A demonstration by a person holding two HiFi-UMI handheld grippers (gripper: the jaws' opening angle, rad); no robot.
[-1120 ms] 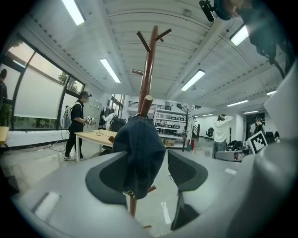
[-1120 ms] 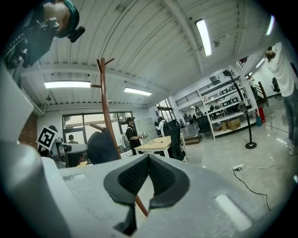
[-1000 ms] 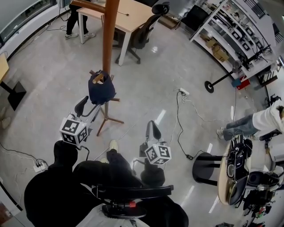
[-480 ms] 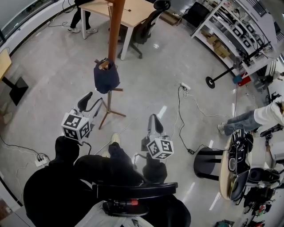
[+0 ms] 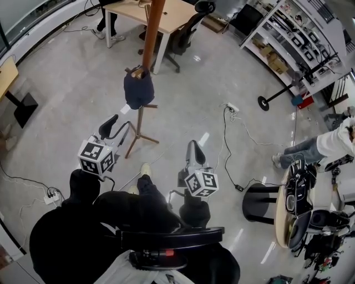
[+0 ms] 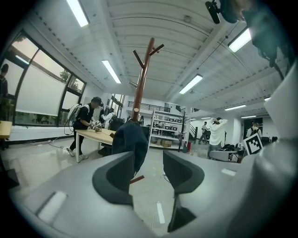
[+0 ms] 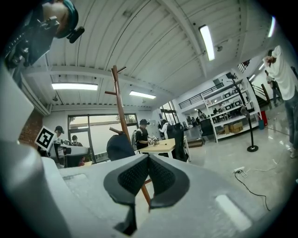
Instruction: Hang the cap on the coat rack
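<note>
Cap: one, dark blue, draped over a low peg of the coat rack, whose wooden tip is seen poking out above the crown; no gripper is touching it. Coat rack: one, a brown wooden pole on splayed feet, set on the pale floor; in the left gripper view the cap is seen against the pole, with bare branch pegs higher up. Left gripper: one, held well apart from the rack and pointed toward it; in its own view the jaws stand apart with only floor and the far cap showing through the gap, nothing being gripped, and they have just been closing somewhat. Right gripper: one, also well clear of the rack; in its own view the jaws are brought together on nothing. Step judged: the hanging appears done and the cap released. Next move judged: little is called for beyond keeping both grippers clear of the rack so the cap is not knocked off its peg. Surroundings: one light wooden table and one office chair behind the rack.
</note>
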